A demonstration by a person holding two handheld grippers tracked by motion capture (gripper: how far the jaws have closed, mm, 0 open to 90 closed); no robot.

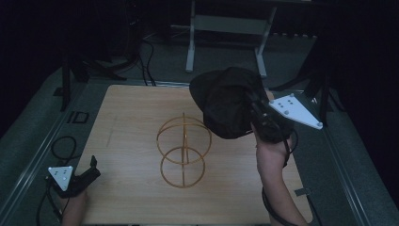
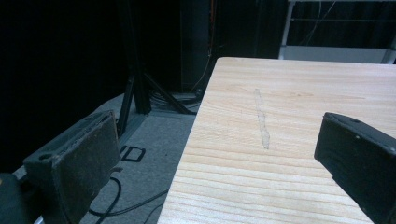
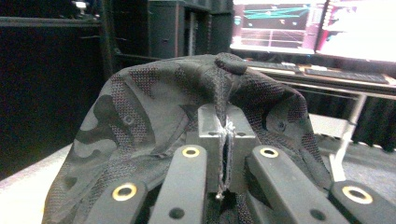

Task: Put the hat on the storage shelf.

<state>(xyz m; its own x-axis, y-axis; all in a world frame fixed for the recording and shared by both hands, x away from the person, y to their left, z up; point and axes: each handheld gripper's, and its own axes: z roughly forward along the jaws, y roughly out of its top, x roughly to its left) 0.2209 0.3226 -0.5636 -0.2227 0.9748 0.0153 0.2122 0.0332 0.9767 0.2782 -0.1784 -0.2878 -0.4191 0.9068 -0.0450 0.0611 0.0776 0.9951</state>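
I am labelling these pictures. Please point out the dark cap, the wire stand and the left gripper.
dark cap [image 1: 228, 101], high view, middle of its crown.
wire stand [image 1: 182, 161], high view, lower ring.
left gripper [image 1: 91, 165], high view, between its open jaws.

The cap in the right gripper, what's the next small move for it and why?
Probably carry the cap a little left and toward the person, over the wire stand. The right gripper is shut on the cap's fabric and holds it off the table, up and to the right of the stand, whose top ring is bare.
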